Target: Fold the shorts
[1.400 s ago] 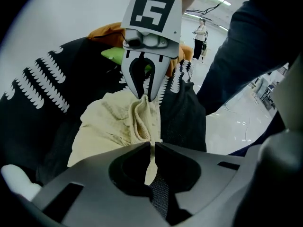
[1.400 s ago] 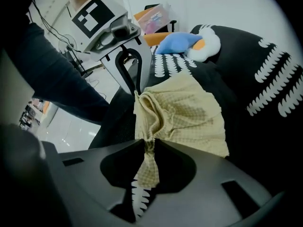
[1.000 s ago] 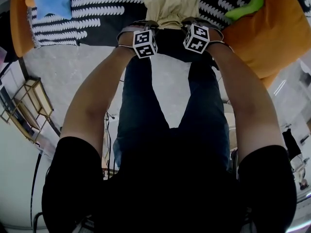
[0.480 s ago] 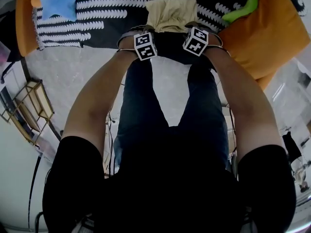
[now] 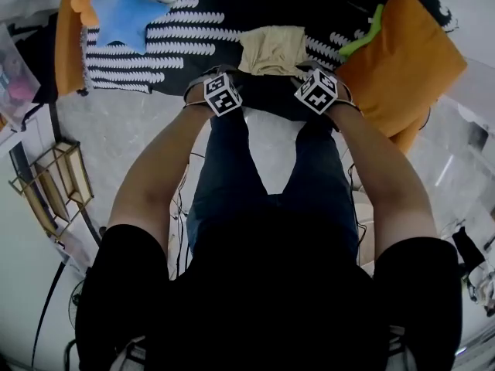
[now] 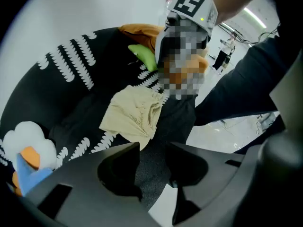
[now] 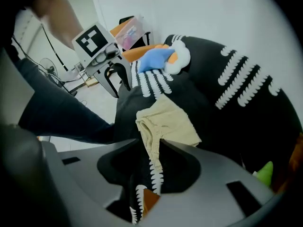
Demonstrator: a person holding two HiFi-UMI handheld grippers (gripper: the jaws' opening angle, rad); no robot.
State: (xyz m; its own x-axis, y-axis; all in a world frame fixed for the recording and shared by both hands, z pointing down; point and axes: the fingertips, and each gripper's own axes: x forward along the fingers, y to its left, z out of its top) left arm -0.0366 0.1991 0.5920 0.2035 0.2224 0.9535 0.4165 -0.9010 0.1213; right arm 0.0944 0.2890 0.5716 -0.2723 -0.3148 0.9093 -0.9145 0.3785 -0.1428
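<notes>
we note the beige shorts (image 5: 272, 49) folded into a small, wrinkled rectangle, lying flat on the black white-striped cover (image 5: 155, 41). left tool (image 6: 154, 148) is released, its jaws opening. right tool (image 7: 150, 143) is released, its jaws closing; neither pinches anything, and the cloth lies beyond the tips.

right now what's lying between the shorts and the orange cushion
A green soft thing lies on the black patterned cover between the shorts and the orange cushion, close against the cushion. The head view shows it plainest; the left gripper view too.
</notes>
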